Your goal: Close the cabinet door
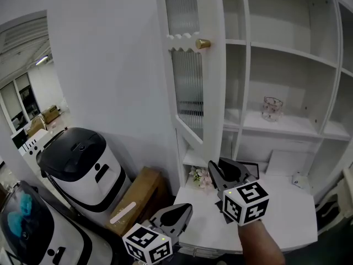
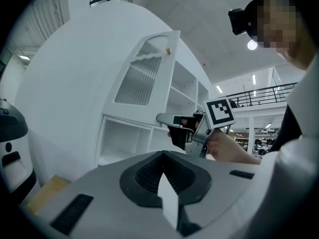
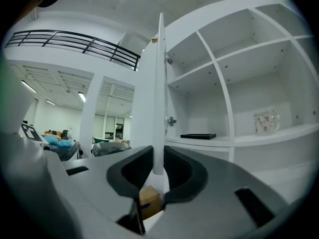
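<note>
Two-handed rig: right claw (image 3: 158, 169) is pinching the lower edge of the door (image 1: 190, 87), which is standing open from the cabinet (image 1: 292, 51); left claw (image 2: 163, 156) is hovering pressed together, empty.

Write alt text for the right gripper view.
The right claw grips the lower edge of the open white cabinet door, seen edge-on. Right of it, white shelves hold a black tray and a clear glass.
</note>
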A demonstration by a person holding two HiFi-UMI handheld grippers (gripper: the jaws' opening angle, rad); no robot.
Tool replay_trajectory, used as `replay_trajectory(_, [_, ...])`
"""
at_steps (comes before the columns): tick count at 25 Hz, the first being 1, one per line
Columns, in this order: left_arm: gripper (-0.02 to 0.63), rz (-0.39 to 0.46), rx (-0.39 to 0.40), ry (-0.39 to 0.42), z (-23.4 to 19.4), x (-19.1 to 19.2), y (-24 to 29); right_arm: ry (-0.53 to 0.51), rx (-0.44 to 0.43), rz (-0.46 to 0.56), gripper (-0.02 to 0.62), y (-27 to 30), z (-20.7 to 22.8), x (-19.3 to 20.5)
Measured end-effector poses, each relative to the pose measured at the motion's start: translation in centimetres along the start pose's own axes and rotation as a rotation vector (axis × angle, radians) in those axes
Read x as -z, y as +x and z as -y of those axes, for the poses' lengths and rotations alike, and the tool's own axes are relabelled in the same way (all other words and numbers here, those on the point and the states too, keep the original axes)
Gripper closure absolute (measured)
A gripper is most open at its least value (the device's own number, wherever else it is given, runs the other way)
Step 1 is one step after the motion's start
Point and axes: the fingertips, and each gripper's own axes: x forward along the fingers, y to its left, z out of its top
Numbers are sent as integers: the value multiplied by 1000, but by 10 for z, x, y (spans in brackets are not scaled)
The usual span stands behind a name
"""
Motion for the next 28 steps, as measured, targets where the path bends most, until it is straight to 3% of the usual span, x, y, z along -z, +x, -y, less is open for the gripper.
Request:
replay_trajectory(19, [604, -5, -26, -6, 14, 4, 86, 42, 9, 5, 512, 13, 109, 4])
replay_trajectory(28, [604, -23, -33, 12, 9, -4, 122, -9, 73, -10, 498, 30, 162, 5])
